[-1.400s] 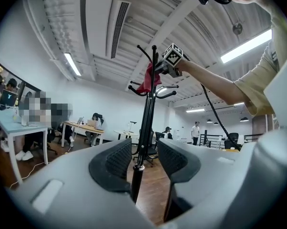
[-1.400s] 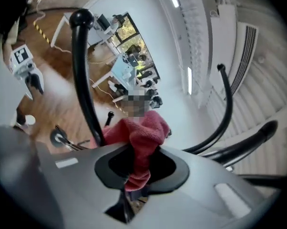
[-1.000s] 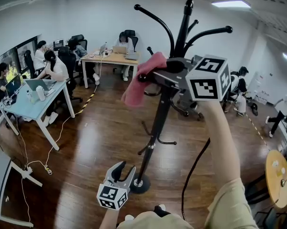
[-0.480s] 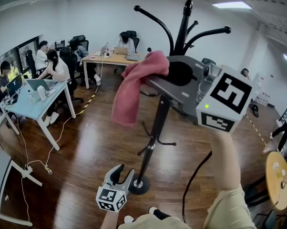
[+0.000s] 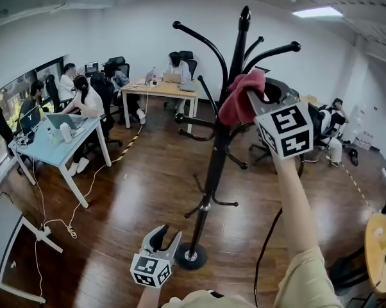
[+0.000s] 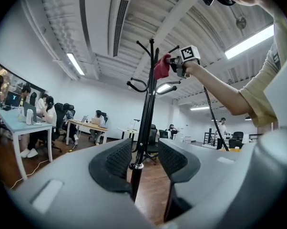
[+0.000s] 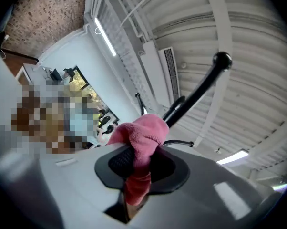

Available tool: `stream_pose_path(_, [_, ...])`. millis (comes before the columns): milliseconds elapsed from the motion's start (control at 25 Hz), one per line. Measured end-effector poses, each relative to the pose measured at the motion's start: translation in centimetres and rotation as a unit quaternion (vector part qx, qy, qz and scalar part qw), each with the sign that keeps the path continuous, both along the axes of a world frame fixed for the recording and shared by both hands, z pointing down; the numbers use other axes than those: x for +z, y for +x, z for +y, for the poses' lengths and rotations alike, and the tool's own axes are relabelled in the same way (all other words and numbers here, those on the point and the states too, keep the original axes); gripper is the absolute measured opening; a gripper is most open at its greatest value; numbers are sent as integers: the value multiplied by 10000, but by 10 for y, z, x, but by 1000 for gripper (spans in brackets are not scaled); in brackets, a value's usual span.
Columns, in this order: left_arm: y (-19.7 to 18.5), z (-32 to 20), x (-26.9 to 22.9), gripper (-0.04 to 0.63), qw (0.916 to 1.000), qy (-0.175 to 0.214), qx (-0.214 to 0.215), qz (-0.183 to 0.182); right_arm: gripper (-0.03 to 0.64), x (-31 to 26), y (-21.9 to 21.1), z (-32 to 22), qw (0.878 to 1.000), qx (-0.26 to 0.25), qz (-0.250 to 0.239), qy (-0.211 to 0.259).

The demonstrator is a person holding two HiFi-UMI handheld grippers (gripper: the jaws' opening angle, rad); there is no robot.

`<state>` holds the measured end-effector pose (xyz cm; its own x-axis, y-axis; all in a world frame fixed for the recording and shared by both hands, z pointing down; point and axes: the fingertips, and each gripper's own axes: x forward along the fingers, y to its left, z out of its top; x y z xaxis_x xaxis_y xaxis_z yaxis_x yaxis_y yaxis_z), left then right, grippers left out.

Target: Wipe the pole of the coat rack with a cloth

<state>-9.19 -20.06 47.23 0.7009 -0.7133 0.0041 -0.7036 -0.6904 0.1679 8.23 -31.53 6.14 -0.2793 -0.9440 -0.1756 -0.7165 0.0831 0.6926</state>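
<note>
Cloth (image 5: 234,104), pink and bunched, was pinched between the pressed-together jaws of the right gripper (image 5: 252,94). In the right gripper view the cloth (image 7: 138,142) was seen clamped between the dark pads, with one end bulging above the right gripper (image 7: 141,163) and the other hanging down into the gap.

Nearest the camera, at 6 o'clock in the head view, the left gripper (image 5: 166,236) was held low with its jaws spread and nothing gripped. In the left gripper view the pole (image 6: 146,109) was lined up in the open gap of the left gripper (image 6: 138,159) but stood well beyond it, untouched.

Just past that gripper, at its 1 o'clock, the round base (image 5: 190,256) of the coat rack was set on the wooden floor (image 5: 135,191). From it the black pole (image 5: 215,159) rose toward 12 o'clock. The cloth was held high on the pole, just below the curved hooks (image 5: 199,40) and at the pole's 3 o'clock side, and appeared to rest against it; the left gripper view showed the cloth (image 6: 161,67) touching the pole near the top.

Farther off, a blue desk (image 5: 45,140) was seen at 9 o'clock and a wooden desk (image 5: 164,90) at 11 o'clock, with people seated at both. A round table (image 5: 380,242) was cut off at 4 o'clock.
</note>
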Motion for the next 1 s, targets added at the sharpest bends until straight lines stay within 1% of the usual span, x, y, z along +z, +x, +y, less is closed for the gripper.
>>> stream_pose_path(80, [6, -2, -8, 156, 10000, 88, 4, -21, 51, -22, 7, 0, 9984, -169, -261, 475])
stream_pose_path(160, [13, -3, -12, 156, 9999, 140, 15, -65, 51, -44, 7, 18, 9921, -576, -463, 1011])
stream_pose_path(240, [20, -4, -12, 156, 9998, 157, 32, -126, 51, -58, 3, 41, 9850, -803, -404, 1475])
stream_pose_path(320, [27, -5, -11, 156, 9997, 159, 66, -149, 51, -67, -2, 62, 9775, -844, -247, 1918])
stream_pose_path(440, [39, -8, -14, 156, 9995, 193, 162, -174, 51, -86, -4, 98, 9623, -838, -174, 2581])
stream_pose_path(560, [52, -9, -18, 156, 9992, 237, 242, -196, 51, -105, 5, 147, 9411, -770, -246, 3285])
stream_pose_path(640, [59, -11, -20, 156, 9990, 260, 277, -232, 51, -113, 15, 175, 9289, -534, -40, 3664])
stream_pose_path(720, [64, -14, -21, 156, 9988, 271, 313, -249, 51, -119, 26, 185, 9259, -276, 262, 3759])
stream_pose_path(800, [68, -17, -22, 156, 9988, 267, 340, -240, 51, -125, 41, 179, 9301, -116, 358, 3655])
stream_pose_path(880, [72, -19, -22, 156, 9988, 258, 356, -237, 51, -132, 64, 164, 9378, -86, 120, 3468])
stream_pose_path(1000, [75, -21, -20, 156, 9989, 217, 346, -246, 51, -147, 102, 136, 9499, -391, -639, 3036])
